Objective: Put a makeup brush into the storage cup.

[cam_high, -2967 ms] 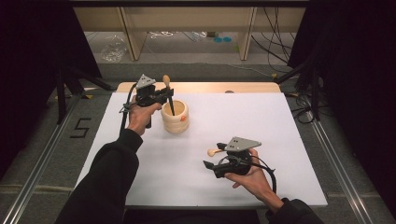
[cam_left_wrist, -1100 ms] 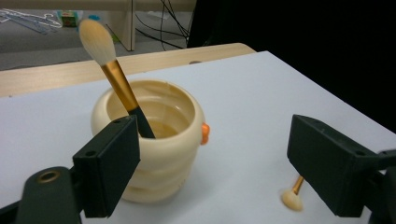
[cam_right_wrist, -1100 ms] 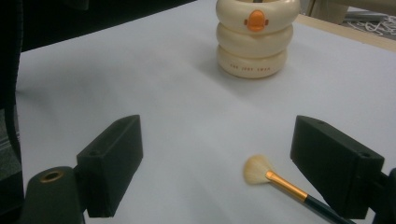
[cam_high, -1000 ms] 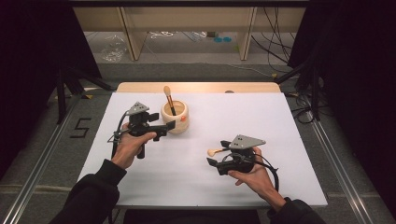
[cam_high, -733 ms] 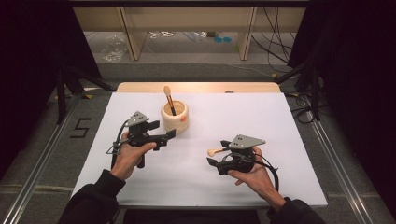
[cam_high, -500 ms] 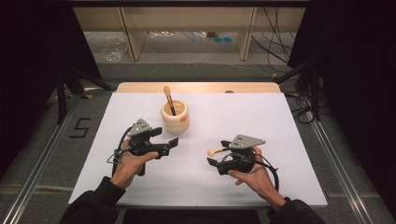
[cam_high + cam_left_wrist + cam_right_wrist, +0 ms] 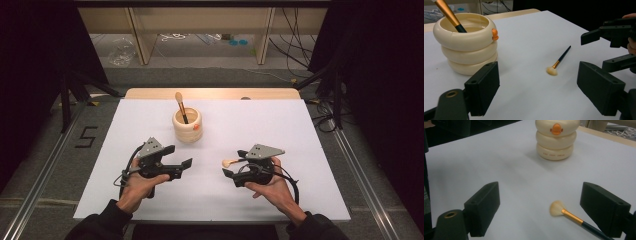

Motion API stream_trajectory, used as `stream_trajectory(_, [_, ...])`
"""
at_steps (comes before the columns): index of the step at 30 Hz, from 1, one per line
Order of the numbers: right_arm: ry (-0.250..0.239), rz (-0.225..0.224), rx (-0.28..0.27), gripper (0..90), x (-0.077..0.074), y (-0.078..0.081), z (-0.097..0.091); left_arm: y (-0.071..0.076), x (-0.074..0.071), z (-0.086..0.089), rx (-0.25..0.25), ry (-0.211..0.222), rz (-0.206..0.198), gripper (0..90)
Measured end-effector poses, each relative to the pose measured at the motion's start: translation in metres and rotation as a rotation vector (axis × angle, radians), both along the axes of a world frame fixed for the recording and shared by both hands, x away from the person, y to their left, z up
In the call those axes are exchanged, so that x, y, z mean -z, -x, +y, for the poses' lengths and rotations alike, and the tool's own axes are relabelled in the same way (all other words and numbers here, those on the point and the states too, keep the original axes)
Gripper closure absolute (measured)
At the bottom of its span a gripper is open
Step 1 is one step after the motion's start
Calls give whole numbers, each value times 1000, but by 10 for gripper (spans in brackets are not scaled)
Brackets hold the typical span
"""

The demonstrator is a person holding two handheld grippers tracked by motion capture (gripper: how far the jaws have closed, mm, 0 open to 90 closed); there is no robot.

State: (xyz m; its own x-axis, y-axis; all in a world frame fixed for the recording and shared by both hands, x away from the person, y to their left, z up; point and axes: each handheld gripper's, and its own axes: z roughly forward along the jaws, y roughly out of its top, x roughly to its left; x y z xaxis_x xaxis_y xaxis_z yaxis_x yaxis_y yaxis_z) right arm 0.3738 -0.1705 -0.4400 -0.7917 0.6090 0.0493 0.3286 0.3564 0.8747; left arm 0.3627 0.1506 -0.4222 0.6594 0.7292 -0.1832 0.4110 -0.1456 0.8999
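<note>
I held both grippers, left [image 7: 186, 164] and right [image 7: 227, 173], jaws wide and empty, over the white counter [image 7: 300, 150], where a light, soft-bristled makeup brush [image 7: 571, 216] lay near my right jaws, best gripped by its stiff, thin handle.

Setting: laboratory recording station. Evidence: white-covered tabletop [image 7: 280, 135] enclosed by black curtains [image 7: 35, 65]; aluminium rails [image 7: 360, 175] along both sides; number "5" [image 7: 86, 136] marked on grey floor; loose cables [image 7: 295, 35] and plywood shelving [image 7: 200, 22] behind.
</note>
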Motion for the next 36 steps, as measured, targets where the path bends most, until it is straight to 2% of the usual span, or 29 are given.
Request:
stream_trajectory(11, [2,-10,6,165,-1,-1,-1,10,5,3,14,-13,-1,161])
stream_trajectory(12, [7,-2,5,163,-1,-2,-3,9,5,3,26,-26,-14,159])
stream_trajectory(14, [11,-12,9,163,-1,-4,-5,11,7,2,16,-15,-1,159])
stream_trajectory(16, [7,-4,10,161,-3,-5,-7,11,8,2,34,-34,-12,159])
stream_trajectory(17, [6,-8,16,161,-3,-6,-8,13,9,0,22,-21,2,159])
stream_trajectory(22, [38,-24,29,161,-7,-12,-13,16,12,-1,26,-35,6,159])
stream_trajectory(26, [88,-24,23,161,-9,-19,-17,18,14,-1,38,-36,6,159])
stream_trajectory(33, [147,2,1,163,-15,-29,-21,22,13,5,15,-30,0,160])
stream_trajectory(36, [193,12,-17,162,-16,-35,-24,23,14,7,5,-29,4,159])
